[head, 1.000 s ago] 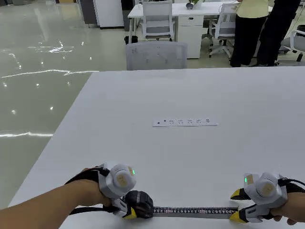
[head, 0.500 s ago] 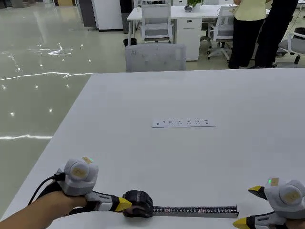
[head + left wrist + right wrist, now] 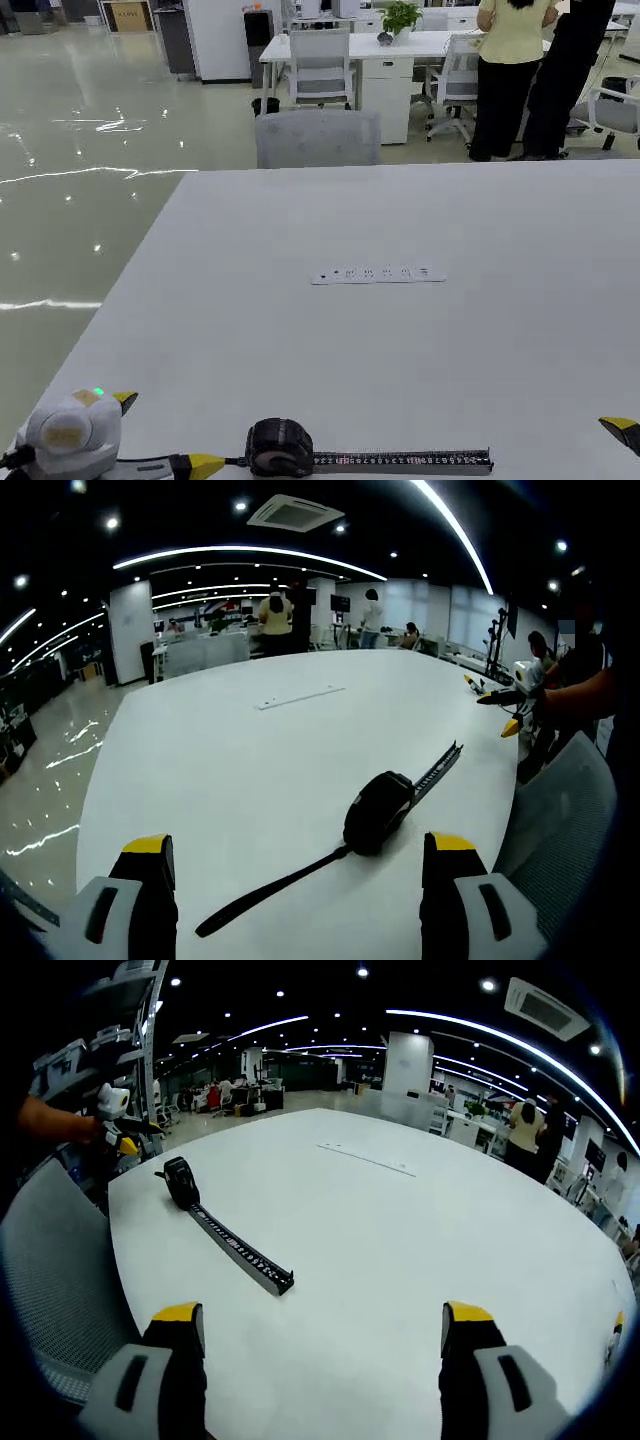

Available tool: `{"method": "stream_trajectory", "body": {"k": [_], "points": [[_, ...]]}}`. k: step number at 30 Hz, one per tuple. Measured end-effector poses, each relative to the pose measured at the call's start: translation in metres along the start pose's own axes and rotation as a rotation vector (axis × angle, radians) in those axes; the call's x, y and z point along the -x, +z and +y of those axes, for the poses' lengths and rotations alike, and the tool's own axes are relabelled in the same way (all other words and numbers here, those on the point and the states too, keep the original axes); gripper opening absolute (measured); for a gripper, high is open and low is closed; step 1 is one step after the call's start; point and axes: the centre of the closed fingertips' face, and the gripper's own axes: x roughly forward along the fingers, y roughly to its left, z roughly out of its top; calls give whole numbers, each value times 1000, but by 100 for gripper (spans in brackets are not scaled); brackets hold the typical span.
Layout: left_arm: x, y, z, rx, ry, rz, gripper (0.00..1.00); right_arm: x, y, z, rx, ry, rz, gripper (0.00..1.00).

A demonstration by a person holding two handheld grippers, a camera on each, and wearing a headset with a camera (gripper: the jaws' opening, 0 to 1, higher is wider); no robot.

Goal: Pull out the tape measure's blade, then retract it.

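A black tape measure (image 3: 279, 447) lies on the white table (image 3: 400, 220) near its front edge, and its blade (image 3: 400, 461) lies pulled out flat to the right. My left gripper (image 3: 165, 432) is open, left of the case and apart from it. In the left gripper view the case (image 3: 378, 810) and its black strap (image 3: 265, 890) lie ahead of the open left gripper (image 3: 300, 845). My right gripper (image 3: 323, 1312) is open and empty, well back from the blade's end (image 3: 280, 1282). One yellow fingertip (image 3: 620, 430) of the right gripper shows at the head view's right edge.
A white power strip (image 3: 378, 274) is set flat in the middle of the table. A grey chair (image 3: 318, 138) stands at the far edge. Beyond it are desks, office chairs and two standing people (image 3: 510, 60). Shiny floor lies to the left.
Both grippers have let go and drawn outward, the left off the case, the right off the blade's end. The blade stays pulled out. The head camera has tilted up.
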Motion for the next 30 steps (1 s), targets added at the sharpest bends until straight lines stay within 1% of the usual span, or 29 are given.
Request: {"method": "stream_trajectory", "body": {"k": [1,2,4,5,7,9,12,14,15,17,19,22,26,28,30], "points": [[2,-2,0,0,9,-3,100,3,1,1,-6,-4,-16,100],[5,-5,0,-3,15,-6,100,8,1,4,-22,3,-32,100],[9,-8,-3,3,14,-8,100,11,-4,7,-9,-3,-24,100],[11,-9,-2,2,22,-15,100,14,-8,8,6,-11,-16,100],[17,-9,-1,7,31,-28,100,20,-11,7,28,-28,-26,100],[22,-10,1,10,46,-44,100,25,-15,7,26,-37,-24,100],[27,-18,0,18,47,-38,100,31,-15,8,34,-41,-37,100],[30,-22,0,18,49,-38,100,33,-15,8,44,-45,-39,100],[31,-26,2,25,49,-35,100,34,-16,8,47,-47,-35,100],[33,-32,4,28,52,-26,100,35,-18,11,47,-39,-32,100],[35,-34,4,22,57,-22,100,36,-20,13,40,-34,-30,100],[37,-37,5,27,67,-19,100,35,-26,15,2,-34,-37,100],[39,-38,5,27,76,-16,100,34,-33,21,1,-27,-34,100],[40,-38,3,33,74,-16,100,34,-33,22,0,-26,-32,100],[39,-38,2,27,71,-16,100,35,-32,23,2,-24,-32,100]]}}
